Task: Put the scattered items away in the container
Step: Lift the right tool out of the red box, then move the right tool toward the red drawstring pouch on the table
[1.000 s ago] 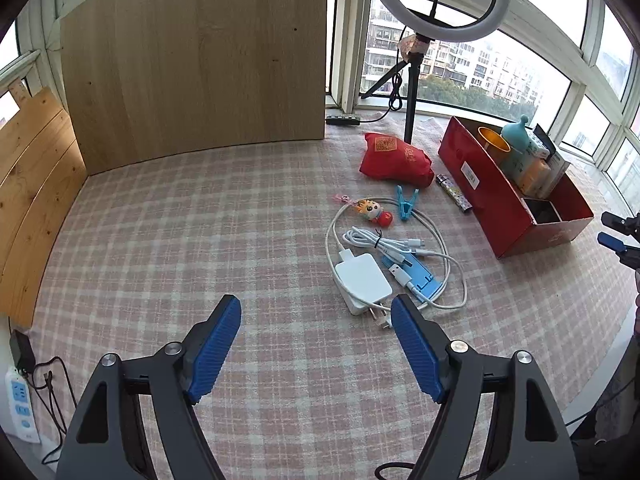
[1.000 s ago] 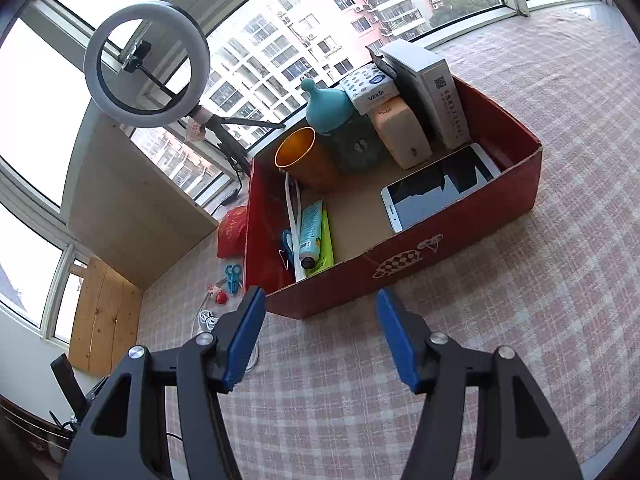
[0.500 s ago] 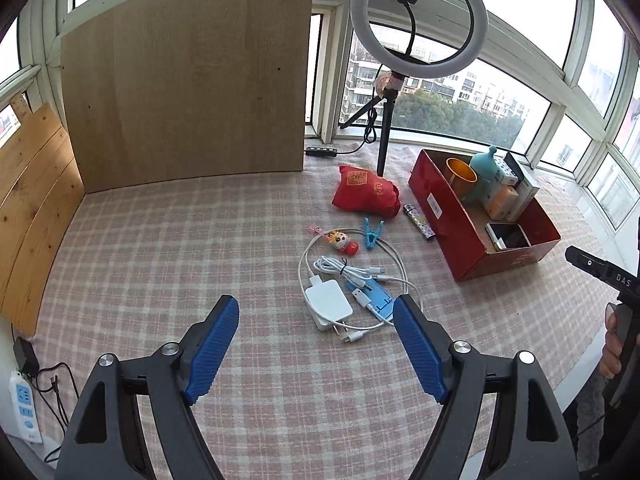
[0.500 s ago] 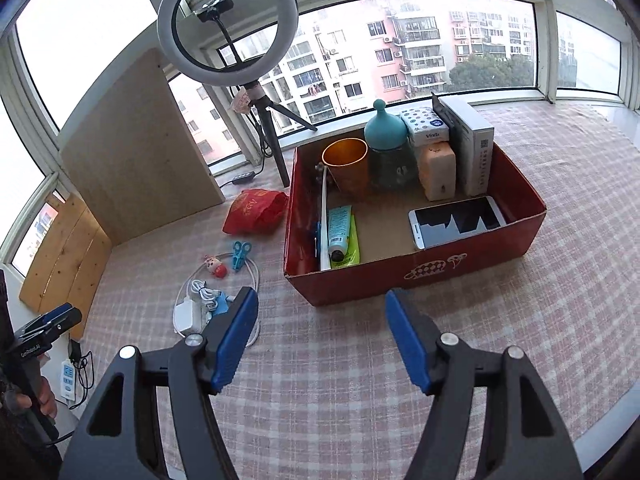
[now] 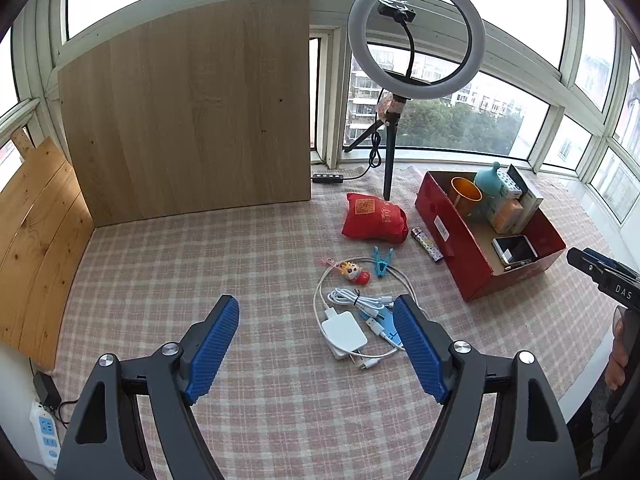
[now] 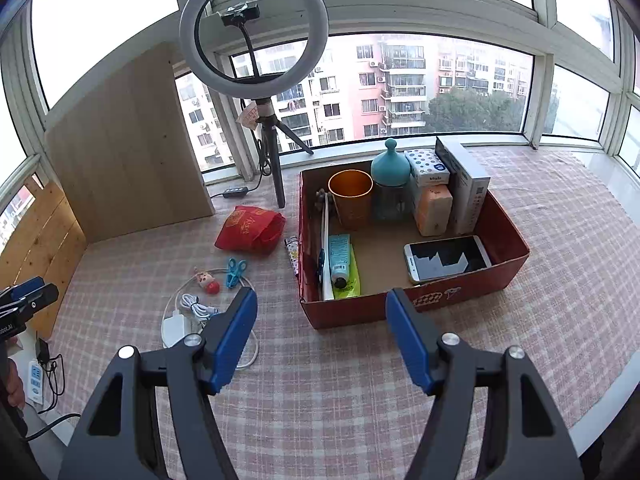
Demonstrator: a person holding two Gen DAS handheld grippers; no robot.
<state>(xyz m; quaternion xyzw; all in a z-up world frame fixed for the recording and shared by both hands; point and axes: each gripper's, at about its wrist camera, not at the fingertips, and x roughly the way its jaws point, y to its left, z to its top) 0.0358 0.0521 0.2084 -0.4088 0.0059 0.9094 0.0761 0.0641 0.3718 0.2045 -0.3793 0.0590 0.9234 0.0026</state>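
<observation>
Sorting partly done: both the left hand-held gripper [image 5: 316,344] and right hand-held gripper [image 6: 322,336] hover spread and empty, with the red box [image 6: 508,276] part-filled while charger [image 5: 345,333], cables [image 5: 360,300], toy [image 5: 352,272], clip [image 5: 382,260] and red pouch [image 5: 374,216] lie on the desk [image 5: 200,260], so a pick there seems due next.

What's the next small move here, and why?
Probably lower the left gripper toward the white charger. Both grippers are open and empty, and the charger lies nearest the left fingers on the checked cloth, outside the red box. Its cable loops around other loose items, so it may drag them.
</observation>
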